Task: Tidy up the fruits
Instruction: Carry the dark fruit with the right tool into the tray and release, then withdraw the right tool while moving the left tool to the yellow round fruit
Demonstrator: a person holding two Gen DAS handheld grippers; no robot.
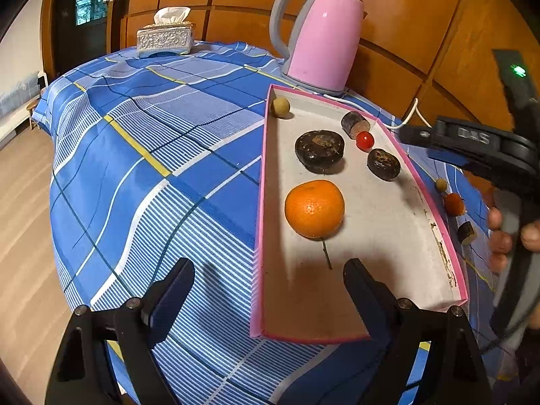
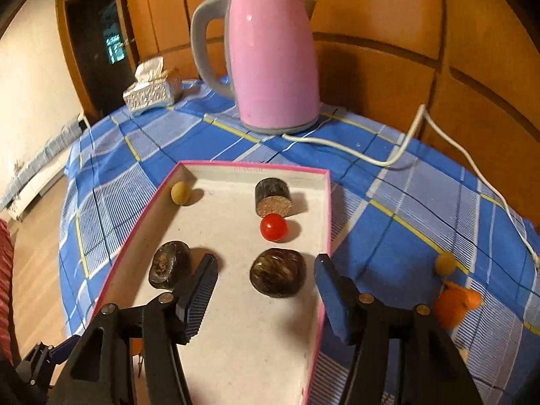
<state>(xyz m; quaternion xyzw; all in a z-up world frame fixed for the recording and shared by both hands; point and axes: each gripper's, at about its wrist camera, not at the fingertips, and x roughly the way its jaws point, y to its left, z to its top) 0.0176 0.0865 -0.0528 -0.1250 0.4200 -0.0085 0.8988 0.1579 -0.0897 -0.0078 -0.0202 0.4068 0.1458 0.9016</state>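
Note:
A pink-rimmed white tray [image 1: 388, 236] lies on the blue checked cloth. It holds an orange [image 1: 314, 208], a large dark round fruit [image 1: 319, 150], a smaller dark fruit [image 2: 277, 276], a cherry tomato [image 2: 273, 226], a dark cut cylinder [image 2: 272, 197] and a tan ball [image 2: 180, 193]. My right gripper [image 2: 265, 259] is open over the tray. The smaller dark fruit lies between its fingers, and the pads stand clear of it. My left gripper [image 1: 269, 264] hangs open over the tray's near end, just short of the orange.
On the cloth right of the tray lie a tan ball [image 2: 444, 263], an orange piece [image 2: 454, 307] and a dark cut piece [image 1: 467, 233]. A pink kettle [image 2: 273, 60] with a white cable [image 2: 388, 158] and a tissue box [image 1: 165, 37] stand behind. The table drops off at the left.

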